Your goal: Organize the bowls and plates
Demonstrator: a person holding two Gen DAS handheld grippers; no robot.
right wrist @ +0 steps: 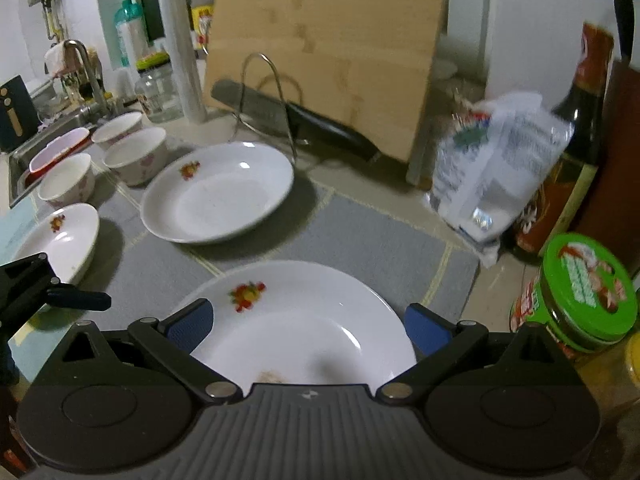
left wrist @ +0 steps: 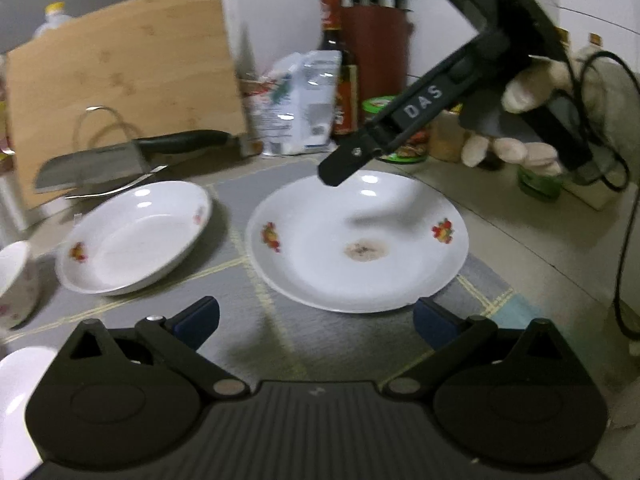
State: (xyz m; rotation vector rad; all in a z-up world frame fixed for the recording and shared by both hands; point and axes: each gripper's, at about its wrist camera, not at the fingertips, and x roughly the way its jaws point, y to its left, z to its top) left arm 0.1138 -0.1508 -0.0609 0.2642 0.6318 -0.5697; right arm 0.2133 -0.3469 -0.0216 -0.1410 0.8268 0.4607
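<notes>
Right wrist view: nothing looks stacked yet, the stained plate [right wrist: 296,320] lies alone on the grey mat [right wrist: 360,236], a second plate [right wrist: 218,192] and bowls [right wrist: 136,156] beyond, both right gripper [right wrist: 310,326] and left gripper [left wrist: 316,320] spread, empty.

The only lettering that could be read was "DAS", in pale capitals on the dark finger of the right gripper [left wrist: 348,166], seen from the left wrist view. The sauce bottle [left wrist: 340,76], the white packet [left wrist: 298,104] and the green-lidded jar [right wrist: 580,296] all carried printed labels, but blur and small size left every word on them illegible in both views.
</notes>
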